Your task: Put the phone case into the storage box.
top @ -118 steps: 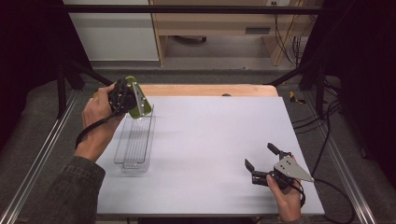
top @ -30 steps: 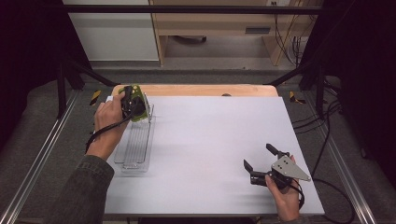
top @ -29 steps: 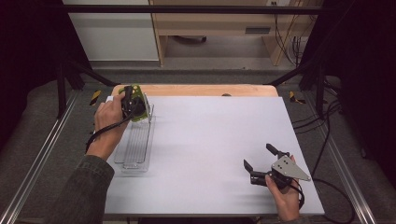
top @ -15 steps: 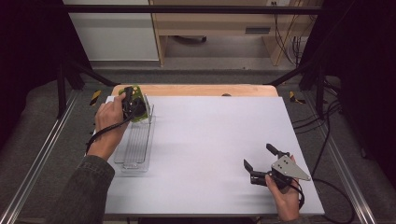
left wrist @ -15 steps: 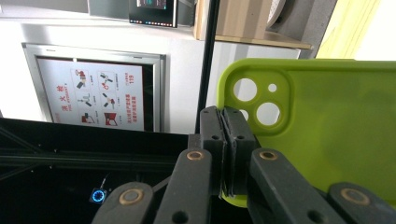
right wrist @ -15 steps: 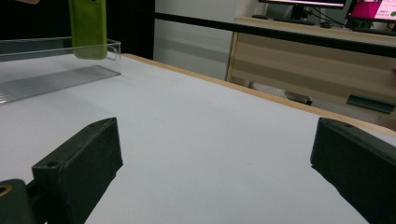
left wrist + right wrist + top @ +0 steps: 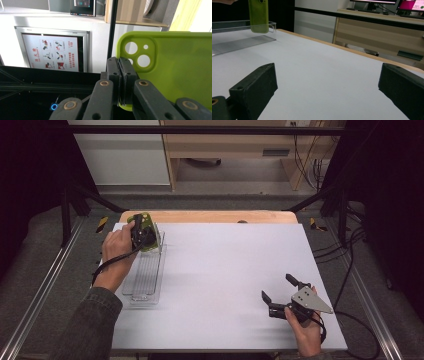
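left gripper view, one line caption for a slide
Left gripper fingers pinch the edge of a lime-green phone case.

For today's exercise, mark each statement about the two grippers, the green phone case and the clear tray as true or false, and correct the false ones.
1. The left gripper is shut on the green phone case. True.
2. The right gripper holds the clear tray. False: its jaws are open and hold nothing.
3. The phone case lies flat at the table's middle. False: it is held upright at the tray's far end.
4. The tray sits on the table's left side. True.
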Demonstrator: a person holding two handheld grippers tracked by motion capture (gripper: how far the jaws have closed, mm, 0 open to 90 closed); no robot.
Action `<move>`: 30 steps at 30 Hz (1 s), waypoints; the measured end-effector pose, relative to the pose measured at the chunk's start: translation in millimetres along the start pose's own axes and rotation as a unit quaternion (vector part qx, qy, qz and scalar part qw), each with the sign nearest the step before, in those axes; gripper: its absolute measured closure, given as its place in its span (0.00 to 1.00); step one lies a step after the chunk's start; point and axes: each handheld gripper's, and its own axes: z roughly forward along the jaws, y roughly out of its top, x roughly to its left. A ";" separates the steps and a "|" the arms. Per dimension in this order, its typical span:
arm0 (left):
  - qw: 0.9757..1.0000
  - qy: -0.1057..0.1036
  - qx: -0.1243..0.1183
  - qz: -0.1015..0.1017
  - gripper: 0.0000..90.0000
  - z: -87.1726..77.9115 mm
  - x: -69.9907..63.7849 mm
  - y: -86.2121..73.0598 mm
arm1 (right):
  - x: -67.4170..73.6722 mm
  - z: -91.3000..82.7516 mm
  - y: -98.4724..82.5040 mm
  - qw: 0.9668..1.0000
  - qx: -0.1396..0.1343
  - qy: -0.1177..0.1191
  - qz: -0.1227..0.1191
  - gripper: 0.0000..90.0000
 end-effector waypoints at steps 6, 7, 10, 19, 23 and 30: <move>1.000 0.002 -0.002 0.006 0.98 1.5 -4.4 0.9 | -0.2 -0.2 0.1 1.000 -0.001 0.000 0.000 0.02; 1.000 0.003 -0.001 0.007 0.98 1.8 -5.1 0.7 | -0.2 -0.3 0.2 1.000 -0.001 0.000 0.000 0.02; 1.000 0.003 -0.001 0.005 0.98 2.5 -6.5 1.0 | -0.2 -0.2 0.1 1.000 -0.001 0.000 0.000 0.02; 1.000 0.007 -0.011 0.012 0.98 2.6 -9.9 6.0 | -0.7 -0.3 0.1 1.000 0.000 -0.001 0.000 0.02; 1.000 0.009 -0.013 0.014 0.98 2.6 -11.1 6.8 | -0.8 -0.3 0.0 1.000 0.000 -0.002 0.001 0.02; 1.000 0.009 -0.012 0.008 0.98 3.8 -13.9 4.2 | -1.0 -0.3 -0.1 1.000 0.000 -0.003 -0.001 0.02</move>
